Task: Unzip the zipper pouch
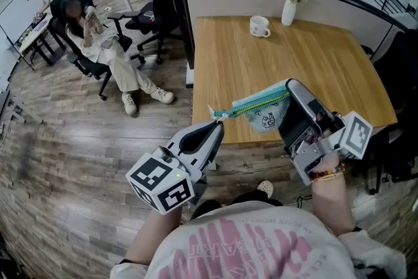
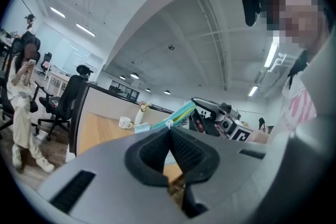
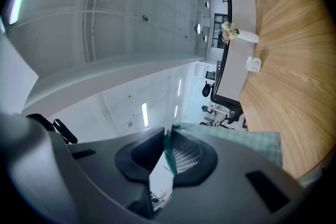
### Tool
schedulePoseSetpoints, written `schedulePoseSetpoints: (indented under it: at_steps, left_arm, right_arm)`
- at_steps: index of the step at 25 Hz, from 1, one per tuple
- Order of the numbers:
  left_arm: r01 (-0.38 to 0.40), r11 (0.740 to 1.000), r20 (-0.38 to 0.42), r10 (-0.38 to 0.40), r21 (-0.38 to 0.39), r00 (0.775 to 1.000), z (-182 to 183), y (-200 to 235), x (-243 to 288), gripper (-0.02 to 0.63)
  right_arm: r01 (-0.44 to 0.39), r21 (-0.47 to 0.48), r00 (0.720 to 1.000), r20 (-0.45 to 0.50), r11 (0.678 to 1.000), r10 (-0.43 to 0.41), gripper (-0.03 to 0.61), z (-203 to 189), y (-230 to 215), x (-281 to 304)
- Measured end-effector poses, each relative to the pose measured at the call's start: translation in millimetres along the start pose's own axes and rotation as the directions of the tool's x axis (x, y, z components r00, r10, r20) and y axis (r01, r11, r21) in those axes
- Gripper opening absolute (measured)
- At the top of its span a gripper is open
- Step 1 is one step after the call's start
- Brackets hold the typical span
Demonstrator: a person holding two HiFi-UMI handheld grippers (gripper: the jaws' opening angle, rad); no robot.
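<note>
Zipper pouch (image 1: 266, 115), teal zip uppermost, stretched between 2 claws over the bench's (image 1: 228, 68) near edge; its print is too small to read. Left claw (image 1: 219, 122) clenched on the zip pull (image 1: 223, 115); right claw (image 1: 292, 88) grasping the pouch's other end. Mug (image 1: 259, 26) and vase (image 1: 289, 8) stand at the far edge, with open benchtop between them and the pouch.

A light-brown wooden rectangular table (image 1: 222, 68) carries a white ceramic mug (image 1: 259, 26) near its twelve o'clock edge and, just beside it toward one o'clock, an upright slim white vase (image 1: 289, 10) of pale flowers
</note>
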State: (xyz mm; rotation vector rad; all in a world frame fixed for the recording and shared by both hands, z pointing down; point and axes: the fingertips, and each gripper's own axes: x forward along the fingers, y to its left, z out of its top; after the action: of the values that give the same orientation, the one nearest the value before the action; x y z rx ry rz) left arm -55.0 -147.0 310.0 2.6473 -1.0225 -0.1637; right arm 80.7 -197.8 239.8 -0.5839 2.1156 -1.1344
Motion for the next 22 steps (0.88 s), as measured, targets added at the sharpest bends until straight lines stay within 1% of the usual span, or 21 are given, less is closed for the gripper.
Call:
schedulePoseSetpoints:
  at_steps: [5,11,17,19,22]
  left_arm:
    - [-0.005,1.000,0.007,0.005,0.006,1.000,1,1,-3,0.003]
    - [-0.035,0.999,0.016,0.035,-0.007,0.999,3,13,-13,0.003]
    - [-0.037,0.999,0.014,0.037,-0.005,0.999,1,16,-14,0.003]
    - [-0.067,0.998,0.018,0.067,0.005,0.998,0,18,-12,0.006]
    - [-0.135,0.990,0.003,0.135,0.034,0.991,-4,23,-8,0.016]
  right_arm:
    - [-0.007,-0.010,1.000,-0.008,1.000,0.007,0.038,-1,2,1]
    - [-0.003,-0.018,1.000,0.017,1.000,0.004,0.038,1,4,0]
    - [0.003,-0.029,1.000,0.017,1.000,-0.003,0.038,2,3,-2]
    - [0.008,-0.034,1.000,0.016,0.999,-0.007,0.038,2,1,-3]
    - [0.034,-0.054,0.999,0.015,0.998,-0.034,0.040,3,-7,-5]
